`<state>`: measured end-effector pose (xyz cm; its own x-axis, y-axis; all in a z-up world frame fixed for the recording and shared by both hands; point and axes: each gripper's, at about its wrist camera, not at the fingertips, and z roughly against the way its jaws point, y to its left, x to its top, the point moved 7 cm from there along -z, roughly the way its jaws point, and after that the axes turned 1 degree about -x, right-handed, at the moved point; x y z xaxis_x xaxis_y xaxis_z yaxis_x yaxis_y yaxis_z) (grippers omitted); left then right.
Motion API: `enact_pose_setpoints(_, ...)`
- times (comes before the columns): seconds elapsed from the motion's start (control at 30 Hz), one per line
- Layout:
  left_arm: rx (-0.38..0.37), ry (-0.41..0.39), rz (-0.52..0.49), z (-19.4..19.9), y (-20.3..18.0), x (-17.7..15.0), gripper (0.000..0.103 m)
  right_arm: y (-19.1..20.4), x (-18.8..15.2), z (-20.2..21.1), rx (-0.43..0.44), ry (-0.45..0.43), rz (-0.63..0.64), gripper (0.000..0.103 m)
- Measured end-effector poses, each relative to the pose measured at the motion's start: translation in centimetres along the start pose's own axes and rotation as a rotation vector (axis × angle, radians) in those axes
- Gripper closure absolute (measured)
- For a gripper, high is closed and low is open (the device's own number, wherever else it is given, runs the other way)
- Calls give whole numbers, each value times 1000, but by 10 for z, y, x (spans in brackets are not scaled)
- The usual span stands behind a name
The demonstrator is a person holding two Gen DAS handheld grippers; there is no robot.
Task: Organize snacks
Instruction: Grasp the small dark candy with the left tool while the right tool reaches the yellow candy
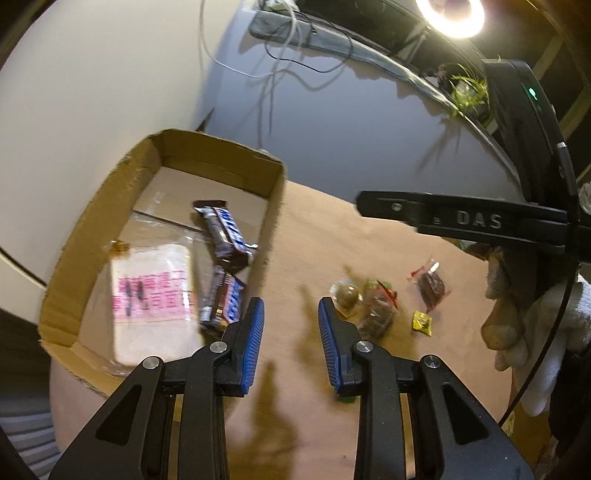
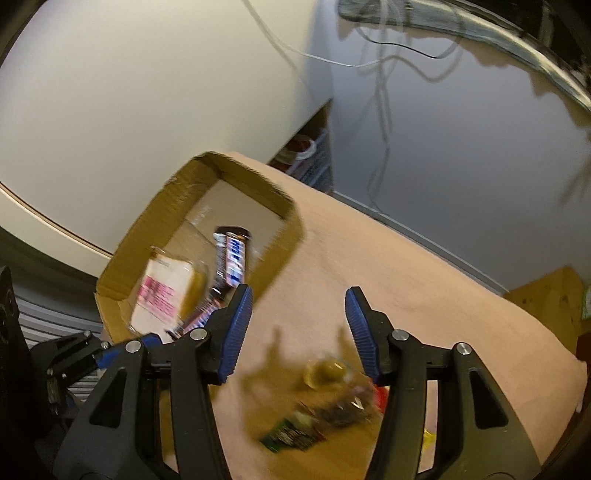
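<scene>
Cardboard box point(image 1: 92, 236) on tan table point(image 1: 314, 229), two chocolate bars point(image 1: 225, 236) and a pink-printed packet point(image 1: 151, 295) inside, small wrapped snacks point(image 1: 376, 310) loose on the table right of the box, left gripper point(image 1: 291, 314) jaws apart, empty, right gripper point(image 2: 299, 325) jaws apart above the loose snacks, empty.

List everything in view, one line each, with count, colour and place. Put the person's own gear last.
cardboard box: one, brown, left on the table.
chocolate bars: two, dark wrappers, inside the box.
bread packet: one, clear with pink print, inside the box.
small wrapped snacks: about four, mixed colours, loose on the table.
table: one, tan.
ring light: one, lit, top right.
left gripper: open, empty.
right gripper: open, empty.
gloved hand: white, holding the right gripper.
</scene>
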<state>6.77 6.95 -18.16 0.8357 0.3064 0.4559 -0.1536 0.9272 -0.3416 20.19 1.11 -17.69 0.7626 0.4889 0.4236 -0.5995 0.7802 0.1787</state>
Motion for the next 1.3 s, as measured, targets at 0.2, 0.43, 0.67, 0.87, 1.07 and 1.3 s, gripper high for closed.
enact_pose_setpoints(0.2, -22, 37, -28, -7, -18, -13, 74, -48, -33, 21, -41, -9, -71, 34)
enact_pose_setpoints(0.43, -49, 114, -77, -22, -39, -38, 74, -96, -83, 34, -92, 20, -141, 33)
enact_pose_setpoints(0.67, -68, 189, -125, -38, -57, -61, 72, -132, -135, 34, -130, 70, -196, 33)
enact_pose_setpoints(0.87, -65, 222, -146, -49, -64, -70, 72, -149, -167, 27, -133, 105, -237, 33)
enact_pose_setpoints(1.07, -56, 248, -169, -59, -69, -78, 72, -142, -181, 18, -104, 114, -209, 33)
enact_pose_setpoints(1.3, -54, 264, -218, -67, -75, -83, 72, -122, -178, 5, -101, 125, -70, 33)
